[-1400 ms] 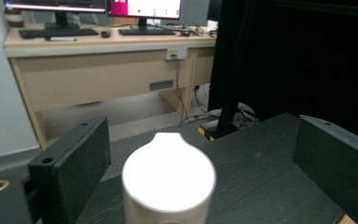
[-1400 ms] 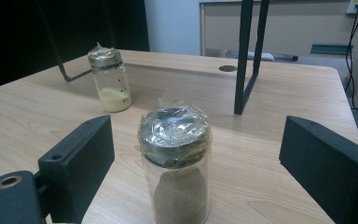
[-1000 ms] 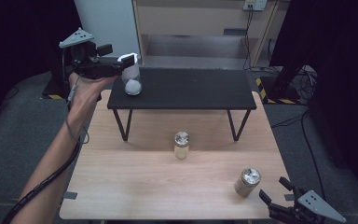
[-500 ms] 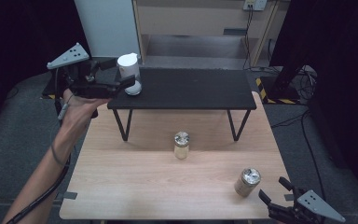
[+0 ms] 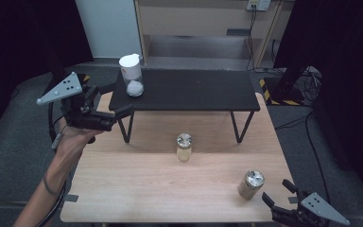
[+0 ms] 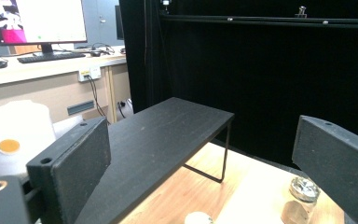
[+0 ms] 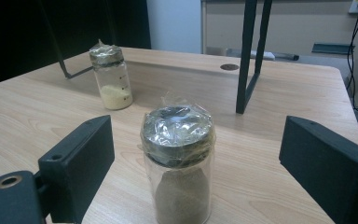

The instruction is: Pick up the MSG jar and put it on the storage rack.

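While the left gripper point(image 5: 123, 112) is held open and empty at frame left, the brown jar point(image 5: 251, 184) is seen upright just above the right gripper point(image 5: 278, 195), whose jaws are spread apart.

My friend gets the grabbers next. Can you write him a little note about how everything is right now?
Left gripper: open, empty, beside the black shelf's left end.
Right gripper: open, empty, jaws either side of the brown-powder jar but not touching.
White-capped jar: already standing on the shelf's left end.
Yellow-powder jar: on the wooden table, in front of the shelf.
Left, probably: lifting both table jars onto the shelf.
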The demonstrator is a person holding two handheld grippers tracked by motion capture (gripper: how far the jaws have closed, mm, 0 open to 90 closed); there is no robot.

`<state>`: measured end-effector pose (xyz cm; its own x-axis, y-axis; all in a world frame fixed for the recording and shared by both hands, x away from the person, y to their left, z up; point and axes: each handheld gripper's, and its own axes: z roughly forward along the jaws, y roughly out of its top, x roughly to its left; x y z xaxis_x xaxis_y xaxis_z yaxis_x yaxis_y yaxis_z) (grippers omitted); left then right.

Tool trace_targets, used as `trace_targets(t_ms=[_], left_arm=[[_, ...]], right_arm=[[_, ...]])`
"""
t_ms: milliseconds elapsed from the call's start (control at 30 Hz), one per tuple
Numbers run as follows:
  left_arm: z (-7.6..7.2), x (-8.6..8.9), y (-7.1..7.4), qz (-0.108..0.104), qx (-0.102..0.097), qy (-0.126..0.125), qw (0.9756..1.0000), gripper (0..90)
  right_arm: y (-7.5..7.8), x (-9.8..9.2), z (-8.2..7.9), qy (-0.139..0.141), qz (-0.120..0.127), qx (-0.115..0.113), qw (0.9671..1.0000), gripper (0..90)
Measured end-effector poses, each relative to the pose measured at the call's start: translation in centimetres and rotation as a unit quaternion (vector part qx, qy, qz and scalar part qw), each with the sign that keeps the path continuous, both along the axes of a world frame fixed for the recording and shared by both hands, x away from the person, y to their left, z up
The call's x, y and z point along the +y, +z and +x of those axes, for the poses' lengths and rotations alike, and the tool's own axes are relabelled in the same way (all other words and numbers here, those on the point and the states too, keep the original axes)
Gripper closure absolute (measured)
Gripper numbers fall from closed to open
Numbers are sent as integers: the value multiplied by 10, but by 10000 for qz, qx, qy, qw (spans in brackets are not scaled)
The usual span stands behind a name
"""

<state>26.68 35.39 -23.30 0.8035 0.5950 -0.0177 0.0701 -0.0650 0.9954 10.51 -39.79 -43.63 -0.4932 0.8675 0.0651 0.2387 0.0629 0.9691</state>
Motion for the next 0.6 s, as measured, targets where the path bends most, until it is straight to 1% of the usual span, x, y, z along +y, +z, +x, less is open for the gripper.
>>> trace_targets(t_ms=[300, 433, 533, 600], left_arm=[[-28, 1, -23, 297, -146, 119, 9994, 36], [-36, 1, -35, 319, -137, 161, 9993, 36], [-44, 2, -47, 330, -134, 188, 9992, 36], [-50, 2, -55, 379, -139, 263, 9988, 36]], right_arm=[[0, 0, 0, 0, -9, 5, 10000, 107], [0, 0, 0, -1, -5, 16, 10000, 107], [0, 0, 0, -3, -12, 7, 10000, 107], [0, 0, 0, -4, -7, 14, 10000, 107]])
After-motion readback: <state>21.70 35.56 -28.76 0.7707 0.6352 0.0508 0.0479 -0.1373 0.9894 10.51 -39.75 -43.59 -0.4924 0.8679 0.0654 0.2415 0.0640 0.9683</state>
